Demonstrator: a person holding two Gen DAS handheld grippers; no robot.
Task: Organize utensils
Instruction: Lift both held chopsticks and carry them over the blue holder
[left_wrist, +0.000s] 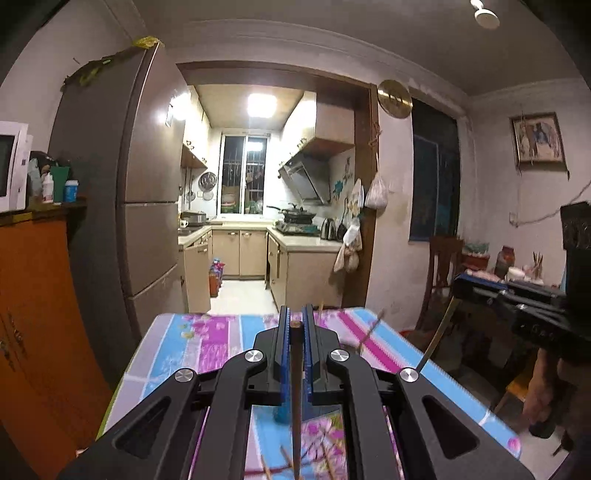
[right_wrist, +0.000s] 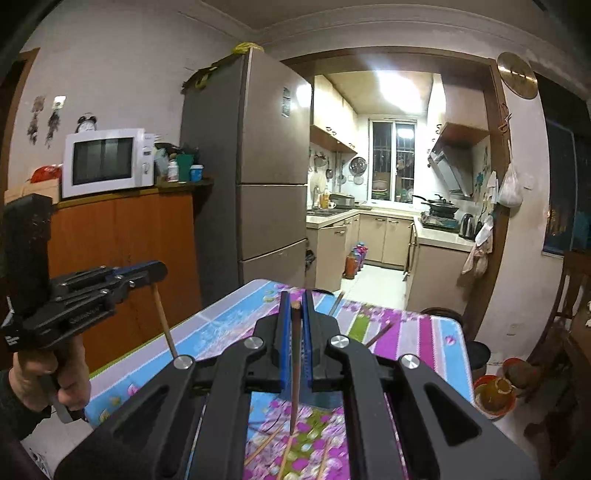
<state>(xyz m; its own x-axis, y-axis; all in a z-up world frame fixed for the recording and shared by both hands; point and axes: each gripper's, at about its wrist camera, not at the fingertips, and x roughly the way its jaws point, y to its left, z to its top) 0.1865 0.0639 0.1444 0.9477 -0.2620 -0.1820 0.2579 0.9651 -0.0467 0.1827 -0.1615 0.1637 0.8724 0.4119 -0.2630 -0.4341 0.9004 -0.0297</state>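
My left gripper (left_wrist: 295, 320) is shut on a dark brown chopstick (left_wrist: 295, 398) that hangs point down between the blue pads, above the floral table (left_wrist: 207, 343). My right gripper (right_wrist: 295, 304) is shut on another brown chopstick (right_wrist: 294, 380), also hanging point down over the table. Each gripper shows in the other's view, the right one (left_wrist: 461, 291) with its chopstick (left_wrist: 437, 336), the left one (right_wrist: 157, 275) with its chopstick (right_wrist: 164, 321). Several loose chopsticks lie on the cloth, one (right_wrist: 378, 334) towards the far right, others (right_wrist: 264, 446) under the right gripper.
A blue holder (left_wrist: 281, 411) stands on the table beneath the left gripper, mostly hidden. An orange cabinet (right_wrist: 122, 236) with a microwave (right_wrist: 107, 162) and a tall fridge (right_wrist: 266, 173) stand beyond the table's left. A wooden chair (left_wrist: 443, 273) and floor bowls (right_wrist: 493, 395) are to the right.
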